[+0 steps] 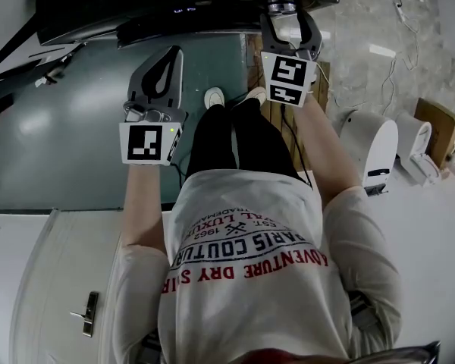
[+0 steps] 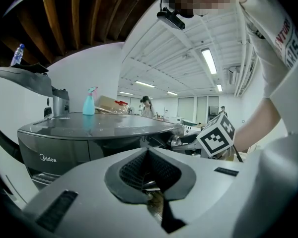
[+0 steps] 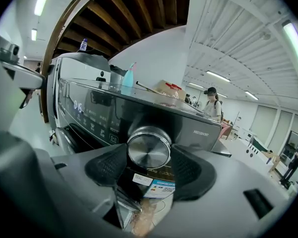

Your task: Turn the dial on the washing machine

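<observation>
The dark grey washing machine (image 3: 84, 105) stands in front of me, and its chrome dial (image 3: 149, 147) sits on the right end of the control panel. My right gripper (image 3: 149, 157) is at the dial with its jaws spread wide. One black pad (image 3: 109, 165) lies on each side of the dial, close to its rim, and no pressing shows. In the head view the right gripper (image 1: 283, 17) reaches up to the machine's front (image 1: 182, 6). My left gripper (image 1: 167, 59) hangs lower left, away from the machine, shut and holding nothing. The left gripper view shows the machine (image 2: 64, 150) side-on.
A blue spray bottle (image 3: 128, 77) and a box stand on the machine's top. White appliances (image 1: 373, 146) and a cardboard box (image 1: 440, 127) sit on the floor at right. A white door with a handle (image 1: 87, 313) lies low left. People stand far back (image 3: 211, 100).
</observation>
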